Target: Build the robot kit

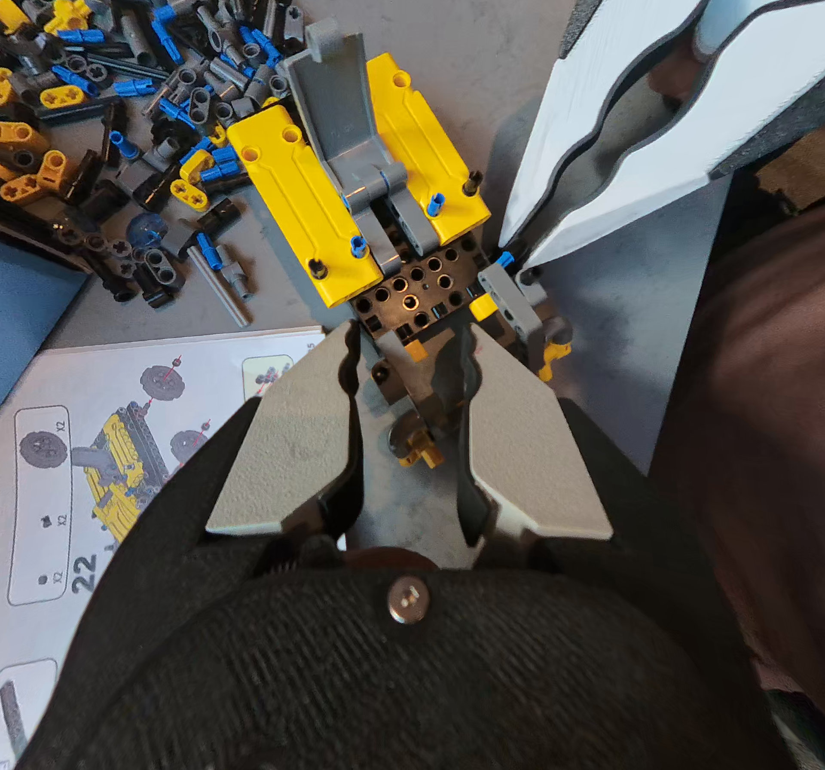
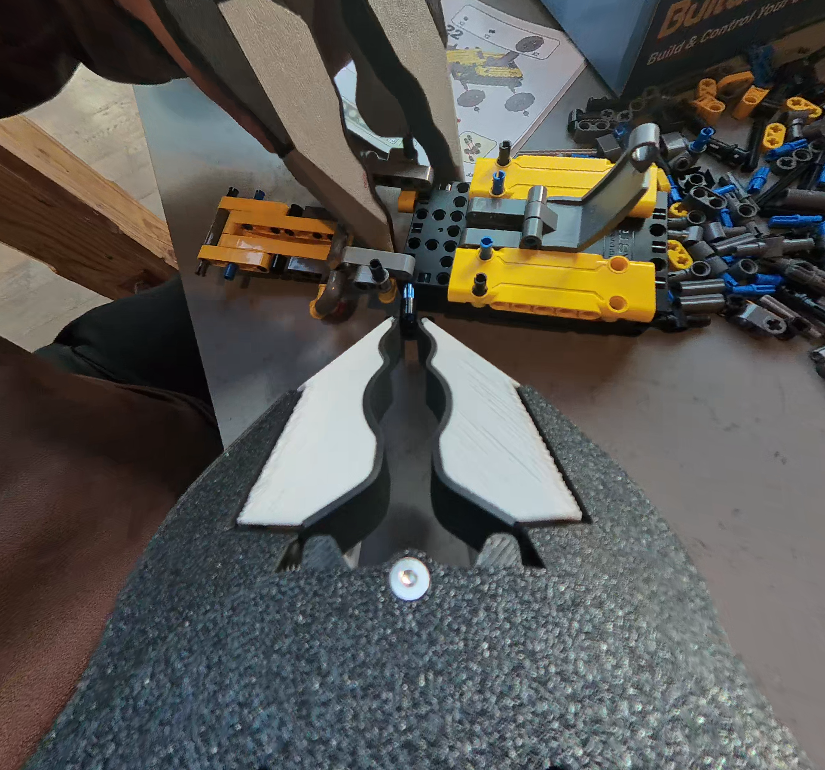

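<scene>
A partly built brick model lies on the grey table, with two yellow panels on a black holed plate and a raised grey hinged arm. It also shows in the right wrist view. My left gripper, with grey fingers, is shut on the model's narrow grey and black middle section; in the right wrist view it comes down from above. My right gripper, with white fingers, is shut on a small blue pin, its tip at the model's near side by a grey beam. The left wrist view shows this gripper and pin.
A pile of loose black, grey, blue and yellow parts lies beyond the model. An open instruction booklet lies beside my left gripper. A blue box stands behind. A wooden frame and the table edge lie past the model's yellow end. My right fingertips sit around 5 cm from my left ones.
</scene>
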A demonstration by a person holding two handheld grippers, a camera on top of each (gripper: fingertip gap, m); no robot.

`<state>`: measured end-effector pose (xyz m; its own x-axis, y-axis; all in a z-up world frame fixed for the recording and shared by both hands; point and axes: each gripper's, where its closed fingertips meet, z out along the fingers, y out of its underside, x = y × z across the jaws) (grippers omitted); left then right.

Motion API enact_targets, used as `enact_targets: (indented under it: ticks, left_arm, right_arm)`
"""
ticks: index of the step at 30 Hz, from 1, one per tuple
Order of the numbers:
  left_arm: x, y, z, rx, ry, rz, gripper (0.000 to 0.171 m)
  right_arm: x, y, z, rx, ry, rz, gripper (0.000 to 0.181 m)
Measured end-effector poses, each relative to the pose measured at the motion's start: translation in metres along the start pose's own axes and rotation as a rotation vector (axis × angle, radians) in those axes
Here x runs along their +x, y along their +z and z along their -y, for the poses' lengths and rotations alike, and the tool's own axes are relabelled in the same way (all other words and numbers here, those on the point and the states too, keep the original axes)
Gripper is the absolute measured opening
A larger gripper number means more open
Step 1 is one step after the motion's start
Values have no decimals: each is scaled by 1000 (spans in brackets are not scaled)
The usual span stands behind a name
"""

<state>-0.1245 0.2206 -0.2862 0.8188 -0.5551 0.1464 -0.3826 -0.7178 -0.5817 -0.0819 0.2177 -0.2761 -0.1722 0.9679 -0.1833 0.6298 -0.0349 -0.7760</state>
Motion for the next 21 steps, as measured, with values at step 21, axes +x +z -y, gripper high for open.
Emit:
enact_targets:
  ticks: [21]
  left_arm:
    - [2, 0, 8, 43, -142, -133, 51]
  right_arm:
    - [3, 0, -1, -4, -5, -6, 3]
